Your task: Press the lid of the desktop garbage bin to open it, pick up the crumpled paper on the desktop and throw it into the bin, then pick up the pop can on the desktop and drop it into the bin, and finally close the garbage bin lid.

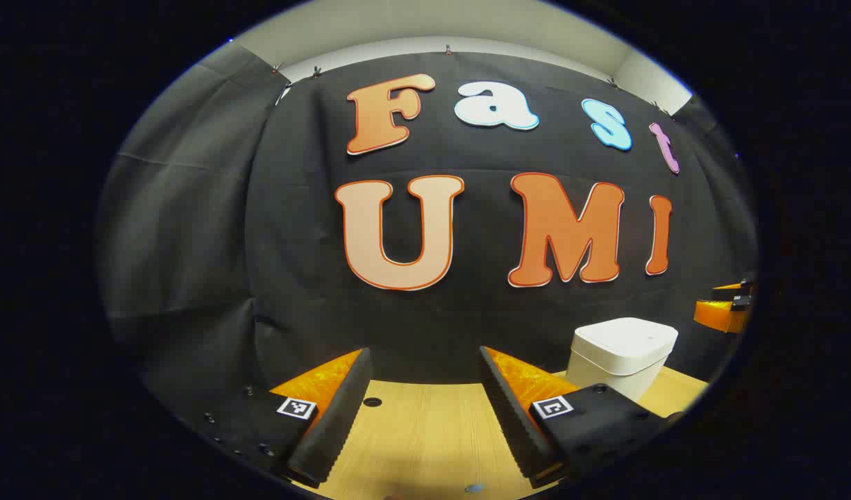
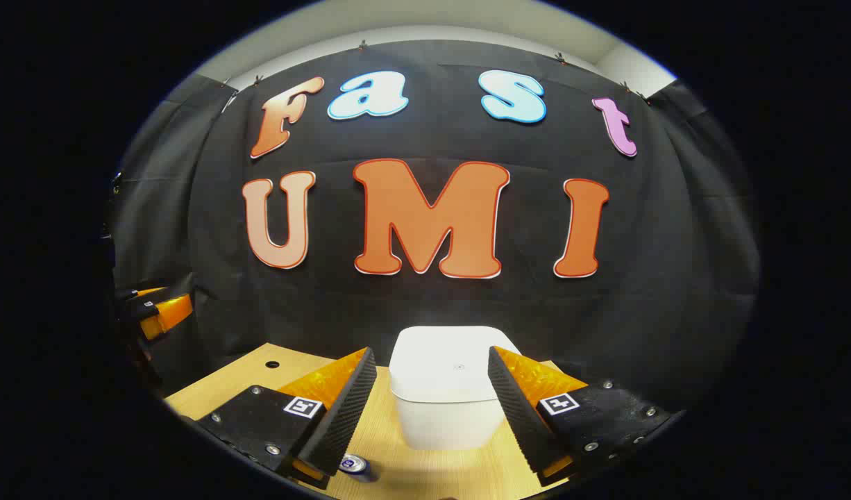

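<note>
On the wooden desktop [image 2: 460, 465], toward the back by the black cloth wall, I see the garbage bin [image 2: 448, 399] standing upright, lid [image 2: 453, 368] down flat on top and closed; its long axis runs vertical, a squat white box with rounded corners, slightly narrower toward the base. From the right gripper view the bin sits dead ahead, framed between the fingers of my right gripper [image 2: 432, 410], which stands released with jaws spread wide and nothing touching either finger. Just below its left finger, at the near edge of the desk, the top of the pop can [image 2: 355, 464] peeks up, round end facing the camera, so it looks upright, though most of its body is cut off. From the left gripper view the bin [image 1: 621, 354] lies off to the right, apart from my left gripper [image 1: 425, 410], which is also released, jaws wide over bare wood [image 1: 425, 437]. Each view catches the other gripper at its far edge. A small dark hole [image 1: 372, 401] marks the desk near the wall
</note>
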Demonstrator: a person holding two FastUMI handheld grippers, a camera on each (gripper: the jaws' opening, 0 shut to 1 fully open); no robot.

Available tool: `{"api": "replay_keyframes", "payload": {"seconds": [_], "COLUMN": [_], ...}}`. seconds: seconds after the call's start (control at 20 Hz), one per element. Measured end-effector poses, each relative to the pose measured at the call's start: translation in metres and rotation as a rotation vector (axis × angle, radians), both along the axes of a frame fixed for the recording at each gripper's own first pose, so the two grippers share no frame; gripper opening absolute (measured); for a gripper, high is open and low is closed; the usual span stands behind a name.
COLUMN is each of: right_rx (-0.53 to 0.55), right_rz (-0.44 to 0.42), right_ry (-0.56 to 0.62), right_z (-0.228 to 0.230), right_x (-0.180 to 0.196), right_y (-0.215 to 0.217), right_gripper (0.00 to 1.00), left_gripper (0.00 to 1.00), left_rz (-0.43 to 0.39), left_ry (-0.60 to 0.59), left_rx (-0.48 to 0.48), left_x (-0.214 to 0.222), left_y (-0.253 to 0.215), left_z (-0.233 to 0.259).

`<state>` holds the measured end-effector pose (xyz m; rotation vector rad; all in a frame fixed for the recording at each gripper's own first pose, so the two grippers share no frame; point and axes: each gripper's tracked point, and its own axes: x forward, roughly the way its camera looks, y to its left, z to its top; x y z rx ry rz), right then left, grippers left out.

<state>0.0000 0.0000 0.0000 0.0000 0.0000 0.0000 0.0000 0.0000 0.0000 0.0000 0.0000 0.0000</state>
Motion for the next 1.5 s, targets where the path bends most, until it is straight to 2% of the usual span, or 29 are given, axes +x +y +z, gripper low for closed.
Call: {"api": "replay_keyframes", "payload": {"seconds": [0.15,0.3,0.65,1.2,1.3,1.5], "right_rx": [0.005,0.029,-0.010,0.007,-0.002,-0.019], "right_rz": [-0.034,-0.024,-0.086,-0.081,-0.086,-0.081], "right_ry": [0.021,0.047,0.072,0.135,0.140,0.148], "right_z": [-0.008,-0.016,-0.020,-0.035,-0.035,-0.035], "right_x": [0.000,-0.010,-0.021,-0.014,-0.012,-0.009], "right_y": [-0.004,0.000,-0.017,-0.024,-0.025,-0.024], "right_gripper": [0.98,1.00,0.98,0.96,0.93,0.75], "left_gripper": [0.98,0.97,0.98,0.97,0.97,0.97], "left_rz": [-0.020,-0.025,-0.088,-0.063,-0.060,-0.058], "left_ry": [-0.003,-0.018,0.002,0.049,0.050,0.048], "left_rx": [-0.010,0.008,-0.035,-0.043,-0.042,-0.034], "left_x": [-0.003,0.000,0.011,0.017,0.017,0.020], "left_y": [0.011,0.019,-0.004,0.009,0.011,0.013], "left_z": [0.006,0.014,0.006,-0.011,-0.011,-0.012]}}
